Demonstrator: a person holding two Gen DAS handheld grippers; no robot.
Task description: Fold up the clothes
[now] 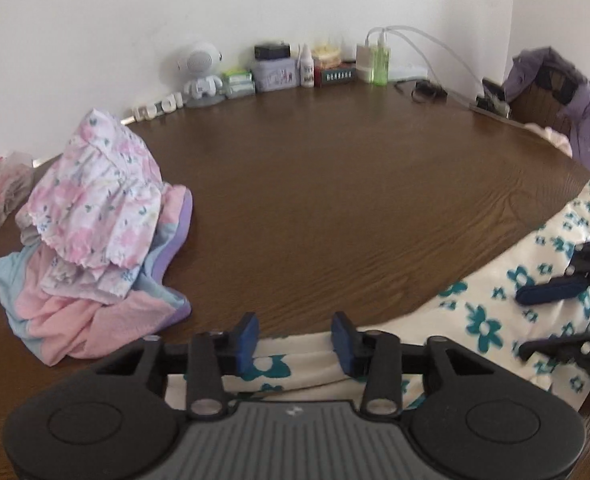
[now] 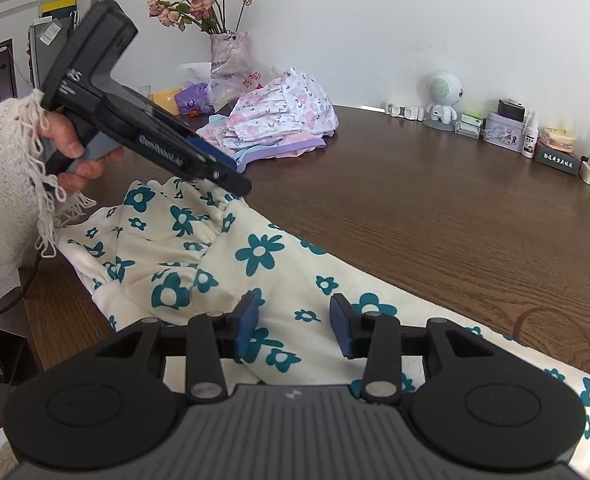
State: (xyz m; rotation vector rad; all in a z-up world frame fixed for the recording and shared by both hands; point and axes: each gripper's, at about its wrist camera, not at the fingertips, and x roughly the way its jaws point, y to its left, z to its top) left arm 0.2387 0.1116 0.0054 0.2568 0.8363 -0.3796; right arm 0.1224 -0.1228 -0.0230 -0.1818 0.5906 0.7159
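A cream garment with teal flowers [image 2: 255, 256] lies along the near edge of the brown wooden table [image 1: 335, 200]; it also shows in the left wrist view [image 1: 487, 320]. My left gripper [image 1: 295, 342] is open, its blue pads straddling the garment's edge. It appears from the side in the right wrist view [image 2: 231, 176], over the gathered waistband end. My right gripper [image 2: 295, 328] is open, just above the middle of the garment. Its fingers [image 1: 547, 292] enter the left wrist view from the right.
A heap of pink floral clothes [image 1: 95, 216] lies at the table's left. Small boxes, bottles and a white robot speaker [image 1: 201, 70] line the back wall. A flower vase [image 2: 229, 50] and plastic bags stand behind the heap. A purple jacket [image 1: 575, 104] hangs at right.
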